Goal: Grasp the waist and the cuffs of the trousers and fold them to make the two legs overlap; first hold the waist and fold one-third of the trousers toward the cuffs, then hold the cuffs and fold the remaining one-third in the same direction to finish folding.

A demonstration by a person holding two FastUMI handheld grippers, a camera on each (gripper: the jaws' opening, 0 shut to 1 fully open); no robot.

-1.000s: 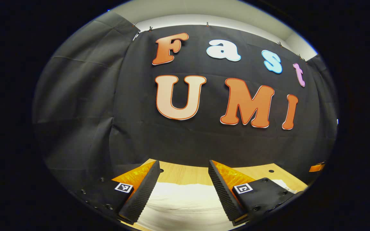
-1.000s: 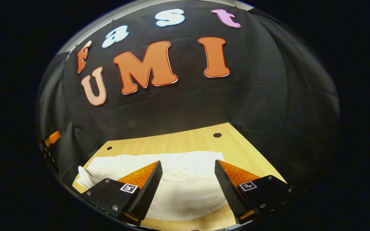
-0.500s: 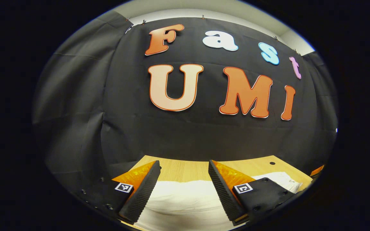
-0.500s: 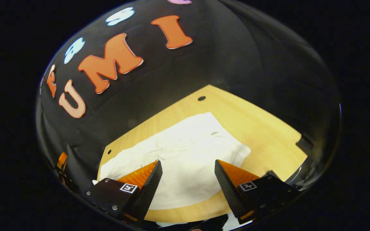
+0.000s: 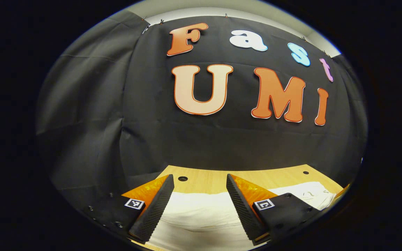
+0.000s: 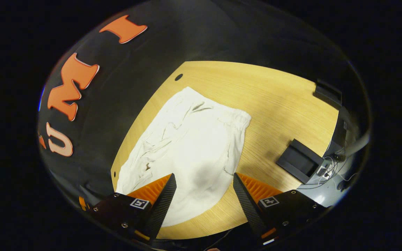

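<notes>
Jaws parted on both grippers above white trousers [image 6: 194, 146] on table [image 6: 277, 101]

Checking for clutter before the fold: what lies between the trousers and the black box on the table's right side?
In the right gripper view, only bare wooden table separates the white trousers from the black box.

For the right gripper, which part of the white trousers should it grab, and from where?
Probably the waist edge of the trousers, which lie flat on the table. Its gathered band faces bare wood, so the open right gripper could come from that side.
</notes>
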